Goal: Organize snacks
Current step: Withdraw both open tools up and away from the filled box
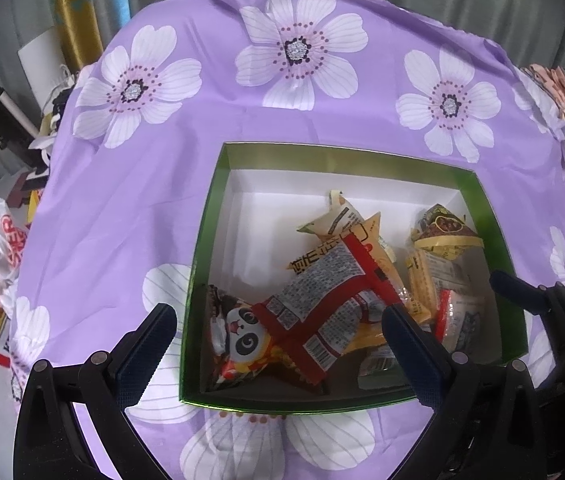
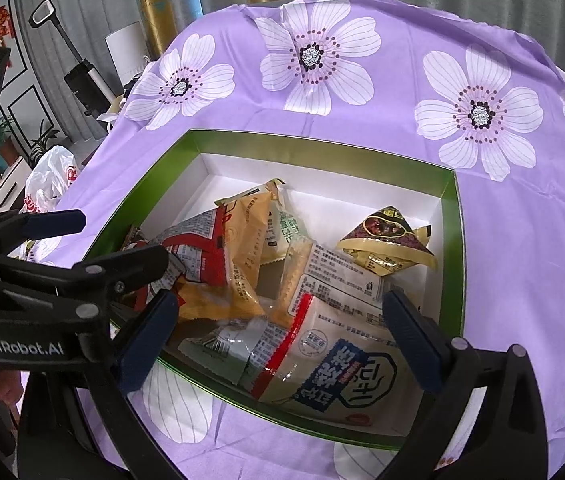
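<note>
A: Where did we have the snacks?

B: All in the green box point(image 1: 498, 240) on the purple flowered cloth point(image 1: 162, 200) over the surface. Panda packet point(image 1: 238, 336) in the near left corner, red-trimmed packet point(image 1: 322, 300) lying across it, yellow packet point(image 1: 366, 236) behind, wrapped triangle point(image 2: 390, 240) towards the far right. A big pale bag with a blue label point(image 2: 342, 360) filled the near right part.

A: Tools?

B: Left tool point(image 1: 278, 336) spread wide, empty, hovering over the near left of the box. Right tool point(image 2: 282, 332) wide too, nothing between its fingers, over the pale bag.

A: How did we judge handling?

B: Light, soft film packs, probably slick and crinkly, contents likely crushable. We'd have pinched a sealed end or a corner flap, not the belly. The triangle looked firmer, so its sides would do.

A: Room?

B: Far left of the box floor was bare white, so that was the free spot. The box walls stood close round the pile, and the two tools were near each other over it. The cloth outside the box lay open on all sides.
</note>
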`<state>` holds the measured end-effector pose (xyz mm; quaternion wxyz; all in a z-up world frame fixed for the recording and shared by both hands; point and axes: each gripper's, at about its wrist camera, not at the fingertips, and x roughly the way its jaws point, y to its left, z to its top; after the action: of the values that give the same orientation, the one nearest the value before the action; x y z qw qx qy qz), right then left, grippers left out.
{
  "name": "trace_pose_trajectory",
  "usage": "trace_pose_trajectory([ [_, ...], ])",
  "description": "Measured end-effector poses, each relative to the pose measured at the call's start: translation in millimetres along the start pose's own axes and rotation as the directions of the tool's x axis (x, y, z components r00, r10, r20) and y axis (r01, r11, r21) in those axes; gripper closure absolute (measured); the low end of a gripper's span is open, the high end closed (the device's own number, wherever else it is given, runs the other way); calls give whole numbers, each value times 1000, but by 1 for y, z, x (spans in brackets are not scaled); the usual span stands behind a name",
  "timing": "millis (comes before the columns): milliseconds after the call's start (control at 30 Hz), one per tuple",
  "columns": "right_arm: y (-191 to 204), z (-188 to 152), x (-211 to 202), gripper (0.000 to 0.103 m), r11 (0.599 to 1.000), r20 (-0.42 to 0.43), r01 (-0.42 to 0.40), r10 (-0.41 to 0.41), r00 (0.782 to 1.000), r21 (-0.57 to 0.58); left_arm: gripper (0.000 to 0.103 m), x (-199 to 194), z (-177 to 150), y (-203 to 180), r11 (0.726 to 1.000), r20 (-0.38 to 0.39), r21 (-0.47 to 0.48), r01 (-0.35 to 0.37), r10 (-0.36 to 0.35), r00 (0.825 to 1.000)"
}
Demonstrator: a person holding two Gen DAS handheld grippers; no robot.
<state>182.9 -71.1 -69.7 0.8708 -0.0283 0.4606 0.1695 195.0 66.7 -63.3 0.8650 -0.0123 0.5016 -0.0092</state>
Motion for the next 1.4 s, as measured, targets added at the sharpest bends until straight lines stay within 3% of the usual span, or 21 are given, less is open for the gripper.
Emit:
trace_pose_trajectory([
  [967,-1,-1,-8,0,1000,12,28,-28,1000,-7,1,-2,-5,11,998,-1,4,-66,66,998],
  [1400,-2,0,-14,0,999,24,36,-36,999,-9,1,-5,-5,11,998,-2,4,-61,61,998],
])
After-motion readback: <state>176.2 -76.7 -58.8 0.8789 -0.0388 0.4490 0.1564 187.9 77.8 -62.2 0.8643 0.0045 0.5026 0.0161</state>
